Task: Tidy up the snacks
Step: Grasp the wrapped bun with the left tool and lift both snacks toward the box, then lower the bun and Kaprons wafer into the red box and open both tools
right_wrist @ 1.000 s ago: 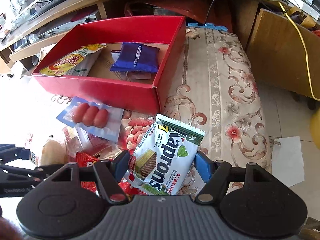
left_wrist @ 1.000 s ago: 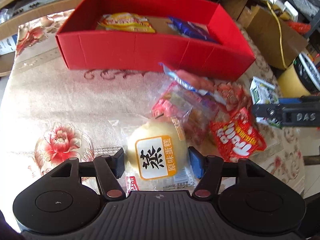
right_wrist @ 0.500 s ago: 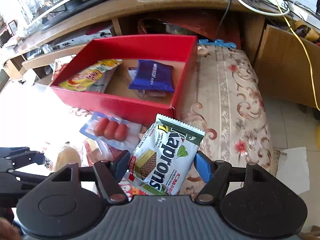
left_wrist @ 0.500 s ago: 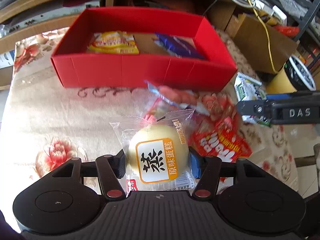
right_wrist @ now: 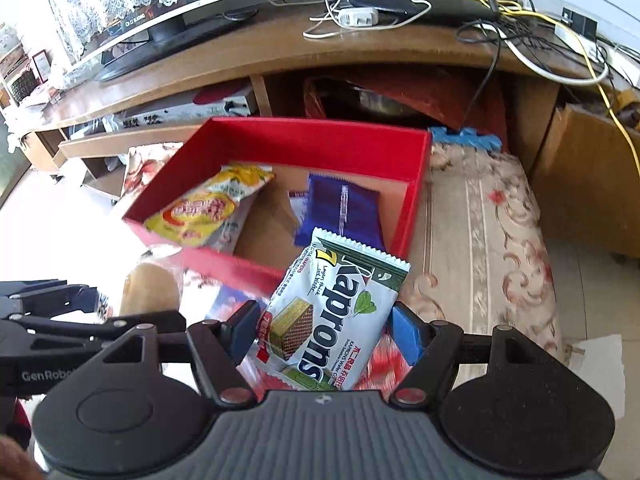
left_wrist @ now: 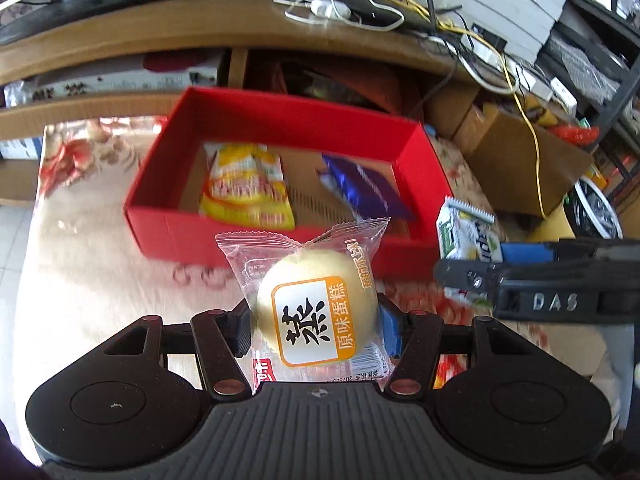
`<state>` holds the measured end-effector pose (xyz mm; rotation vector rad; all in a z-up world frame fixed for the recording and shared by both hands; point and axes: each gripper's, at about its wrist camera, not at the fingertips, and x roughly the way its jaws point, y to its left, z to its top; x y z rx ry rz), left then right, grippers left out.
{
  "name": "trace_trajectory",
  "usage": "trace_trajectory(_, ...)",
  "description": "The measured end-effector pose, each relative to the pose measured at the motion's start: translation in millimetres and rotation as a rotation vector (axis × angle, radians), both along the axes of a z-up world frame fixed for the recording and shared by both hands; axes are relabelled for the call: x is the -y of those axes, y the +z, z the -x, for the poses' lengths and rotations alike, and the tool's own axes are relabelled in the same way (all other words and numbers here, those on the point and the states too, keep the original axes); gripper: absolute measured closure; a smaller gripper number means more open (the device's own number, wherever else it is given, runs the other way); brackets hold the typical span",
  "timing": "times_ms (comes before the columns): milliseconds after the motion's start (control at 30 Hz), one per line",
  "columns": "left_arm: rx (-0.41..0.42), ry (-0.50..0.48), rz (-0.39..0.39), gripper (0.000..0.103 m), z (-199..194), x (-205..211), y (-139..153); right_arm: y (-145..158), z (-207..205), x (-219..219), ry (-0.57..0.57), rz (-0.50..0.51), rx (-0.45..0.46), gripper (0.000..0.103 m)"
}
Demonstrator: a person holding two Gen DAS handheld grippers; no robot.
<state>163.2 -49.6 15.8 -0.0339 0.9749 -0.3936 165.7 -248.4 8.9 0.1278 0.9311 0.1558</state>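
Far left, inside the red box (left_wrist: 280, 128), lies a yellow snack packet (left_wrist: 246, 188); to its right a blue packet (left_wrist: 364, 188) rests on the cardboard floor, leaving bare space between and around them for further items. The box stands on a floral-clothed worktop (left_wrist: 80, 256), open side up, presumably so snacks can be lowered in from above. In the near centre of the left view, the left gripper (left_wrist: 316, 326) holds a wrapped steamed cake (left_wrist: 316, 312): the jaws press the round cake from either side, its clear wrapper projecting forward toward the box's near wall. To the right, the right gripper (right_wrist: 324, 332) clamps a white-and-green wafer packet (right_wrist: 332, 312) across its width, the packet tilted with its far end over the box's near right corner. Both snacks appear clear of the worktop, just short of the box, which suggests each is being carried for placing inside.
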Motion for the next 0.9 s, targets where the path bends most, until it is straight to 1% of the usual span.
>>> trace_trajectory(233, 0.037, 0.016, 0.026, 0.037, -35, 8, 14, 11, -34, 1, -0.025, -0.028, 0.032, 0.038)
trace_trajectory(367, 0.04, 0.028, 0.013, 0.037, -54, 11, 11, 9, -54, 5, -0.042, -0.037, 0.027, 0.038)
trace_trajectory(567, 0.033, 0.047, -0.002, 0.038, -79, 14, 1, -4, -84, 4, -0.063, -0.034, -0.004, 0.038)
trace_trajectory(700, 0.032, 0.05, -0.007, 0.04, -93, 16, -5, -14, -100, 3, -0.071, -0.027, -0.023, 0.038)
trace_trajectory(833, 0.007, 0.052, 0.005, 0.049, -105, 20, -16, -27, -114, 3, -0.076, -0.023, -0.051, 0.038)
trace_trajectory(900, -0.006, 0.062, 0.014, 0.051, -110, 19, -21, -30, -118, 1, -0.072, 0.002, -0.043, 0.038)
